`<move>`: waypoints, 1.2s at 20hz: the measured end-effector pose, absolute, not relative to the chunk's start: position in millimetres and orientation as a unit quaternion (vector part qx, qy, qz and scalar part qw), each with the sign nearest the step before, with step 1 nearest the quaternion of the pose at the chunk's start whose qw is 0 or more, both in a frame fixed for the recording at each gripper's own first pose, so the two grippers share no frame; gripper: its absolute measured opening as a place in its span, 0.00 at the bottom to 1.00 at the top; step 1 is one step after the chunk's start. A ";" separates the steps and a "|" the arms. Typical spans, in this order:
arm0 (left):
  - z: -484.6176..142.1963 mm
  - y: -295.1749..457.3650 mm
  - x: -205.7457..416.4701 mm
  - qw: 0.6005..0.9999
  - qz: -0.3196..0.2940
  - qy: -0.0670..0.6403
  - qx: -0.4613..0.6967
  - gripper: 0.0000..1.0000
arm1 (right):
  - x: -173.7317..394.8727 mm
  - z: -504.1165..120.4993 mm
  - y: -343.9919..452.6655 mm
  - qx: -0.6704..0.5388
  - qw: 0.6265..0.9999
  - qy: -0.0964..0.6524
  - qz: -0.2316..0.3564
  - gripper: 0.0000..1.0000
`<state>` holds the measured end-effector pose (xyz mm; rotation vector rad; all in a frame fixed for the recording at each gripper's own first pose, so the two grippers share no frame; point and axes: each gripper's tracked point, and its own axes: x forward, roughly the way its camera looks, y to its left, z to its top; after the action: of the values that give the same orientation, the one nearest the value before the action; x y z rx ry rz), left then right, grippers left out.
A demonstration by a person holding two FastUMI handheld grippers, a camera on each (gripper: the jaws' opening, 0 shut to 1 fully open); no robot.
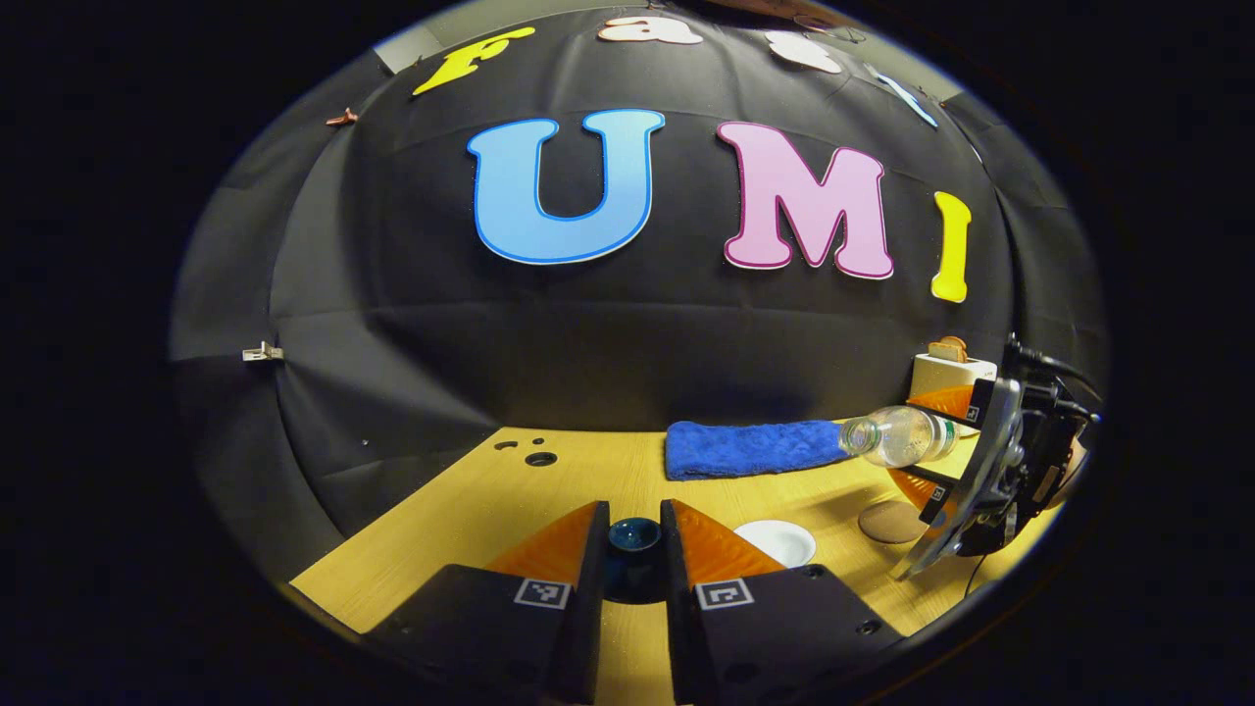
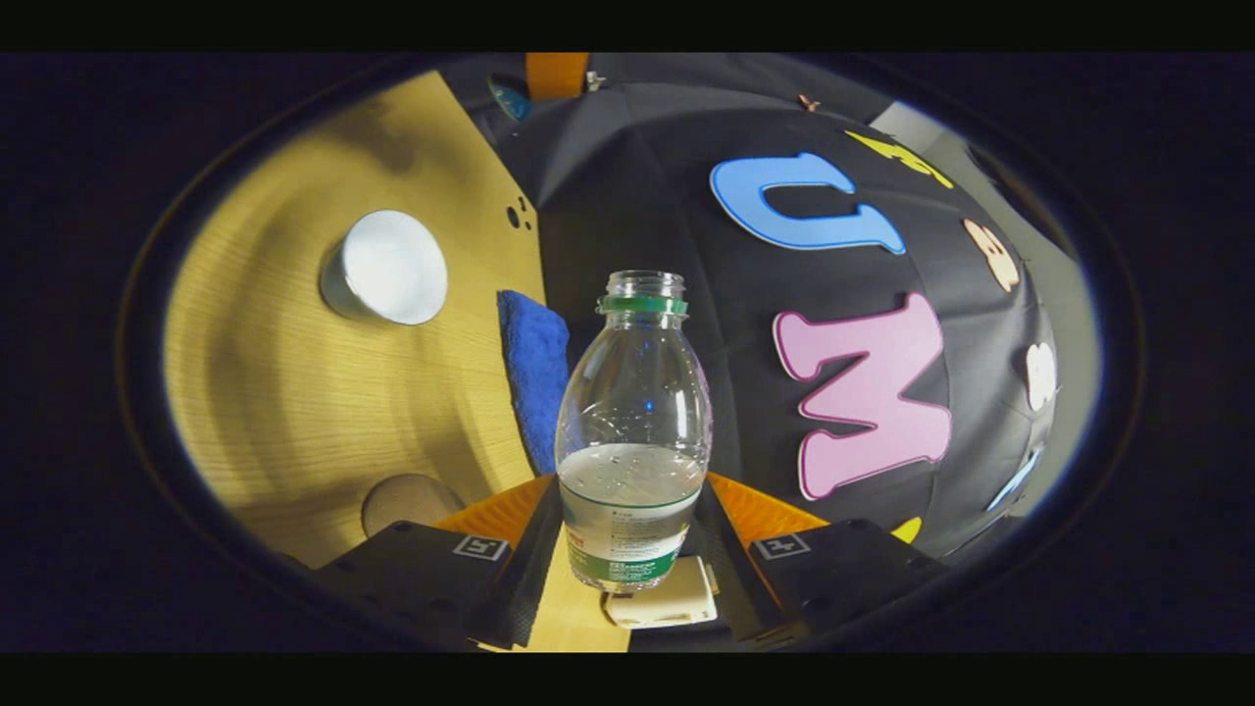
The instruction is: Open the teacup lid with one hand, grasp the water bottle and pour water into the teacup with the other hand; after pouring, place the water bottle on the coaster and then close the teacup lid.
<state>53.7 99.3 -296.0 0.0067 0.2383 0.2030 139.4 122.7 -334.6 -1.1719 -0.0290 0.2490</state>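
Observation:
My left gripper [image 1: 633, 518] is shut on the dark blue teacup lid [image 1: 633, 545], held above the table. The white teacup [image 1: 775, 541] [image 2: 384, 267] stands uncovered just right of the fingers. A clear, uncapped water bottle [image 1: 897, 434] [image 2: 632, 431], partly filled, lies tilted on its side in the air. Its mouth points left, above and to the right of the cup. My right gripper [image 1: 931, 443] [image 2: 632, 490] is shut on the bottle's lower body. I see no water stream. The round brown coaster [image 1: 890, 522] [image 2: 410, 502] lies bare on the table under the bottle.
A folded blue towel [image 1: 750, 448] [image 2: 534, 378] lies at the back of the wooden table [image 1: 471, 510]. A white toaster [image 1: 949, 371] with a slice in it stands at the back right. Small round holes [image 1: 539, 457] mark the tabletop's far left.

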 end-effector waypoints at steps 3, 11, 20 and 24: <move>-296.9 105.2 50.6 0.987 0.107 0.119 0.004 0.32 | 135.4 -343.2 135.1 -0.594 0.790 -0.032 0.145 0.75; -300.3 111.7 43.1 0.986 0.114 0.122 0.004 0.29 | 138.9 -360.6 144.0 -0.639 0.750 -0.046 0.164 0.73; -302.3 118.3 40.7 0.985 0.121 0.126 0.001 0.29 | 135.4 -370.6 151.2 -0.684 0.704 -0.072 0.176 0.75; -303.5 118.9 39.6 0.985 0.120 0.127 0.002 0.32 | 137.9 -369.4 150.1 -0.706 0.679 -0.086 0.182 0.75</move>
<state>39.6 118.9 -303.5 0.0038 0.2549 0.2413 137.9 150.1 -369.4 -1.5860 -0.1928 0.4077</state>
